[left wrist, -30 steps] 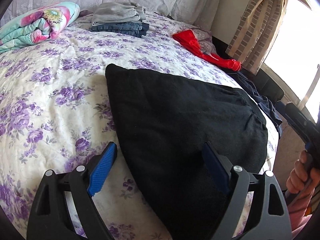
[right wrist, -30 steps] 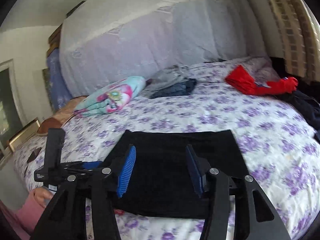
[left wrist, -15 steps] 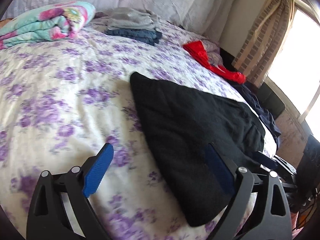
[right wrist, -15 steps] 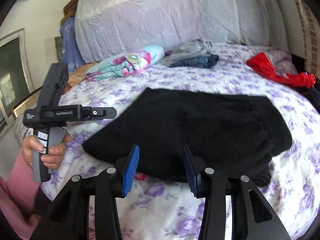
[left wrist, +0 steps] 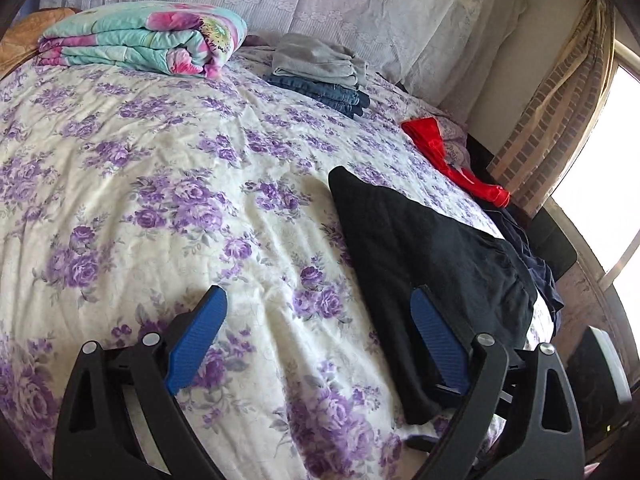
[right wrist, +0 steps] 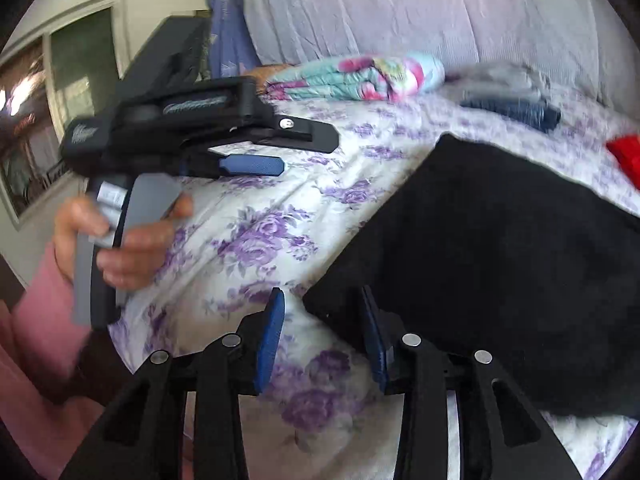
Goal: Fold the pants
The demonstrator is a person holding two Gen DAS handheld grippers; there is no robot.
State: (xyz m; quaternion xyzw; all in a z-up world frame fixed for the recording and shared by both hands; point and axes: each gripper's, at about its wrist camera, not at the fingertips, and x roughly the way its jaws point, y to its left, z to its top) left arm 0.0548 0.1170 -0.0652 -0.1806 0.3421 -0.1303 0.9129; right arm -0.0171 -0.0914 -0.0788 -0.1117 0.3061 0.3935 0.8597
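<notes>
Black pants (left wrist: 432, 256) shifted right, edge cut off

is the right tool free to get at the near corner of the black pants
Probably yes. The right tool, its jaws just narrowing but apart, sits at the corner of the black pants, with only bedspread around it.

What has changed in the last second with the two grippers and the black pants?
The right gripper came down to the near corner of the black pants, its jaws closing but not yet gripping. The left gripper slid left off the pants, its jaws opening wide and empty. The pants and the folded stack stayed put.
</notes>
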